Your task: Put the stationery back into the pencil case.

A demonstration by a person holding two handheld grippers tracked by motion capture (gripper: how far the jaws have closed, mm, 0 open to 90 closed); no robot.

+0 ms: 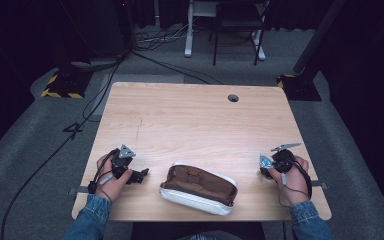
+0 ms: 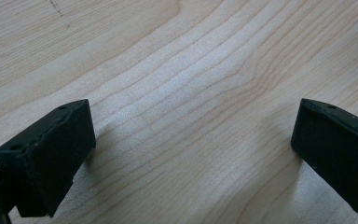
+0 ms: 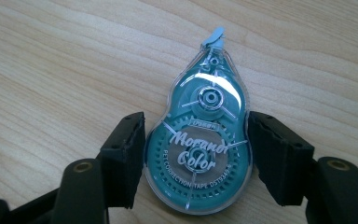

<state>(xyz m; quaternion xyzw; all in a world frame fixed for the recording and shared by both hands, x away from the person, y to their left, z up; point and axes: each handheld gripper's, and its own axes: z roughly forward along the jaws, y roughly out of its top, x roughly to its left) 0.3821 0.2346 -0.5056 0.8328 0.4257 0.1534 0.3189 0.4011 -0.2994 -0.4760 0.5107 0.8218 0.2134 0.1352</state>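
At lower left of the high view, our left gripper (image 1: 139, 176) rests on the wooden table (image 1: 190, 120), jaws spread wide over bare grain. At lower centre lies the open pencil pouch (image 1: 199, 189), brown lining up. At lower right, our right gripper (image 1: 266, 167) brackets the teal correction tape (image 3: 199, 144), which lies flat, nib toward the top of the right gripper view; both pads sit against its wide body. We judge a clean pickup needs a square squeeze across that widest part, firm before we lift.
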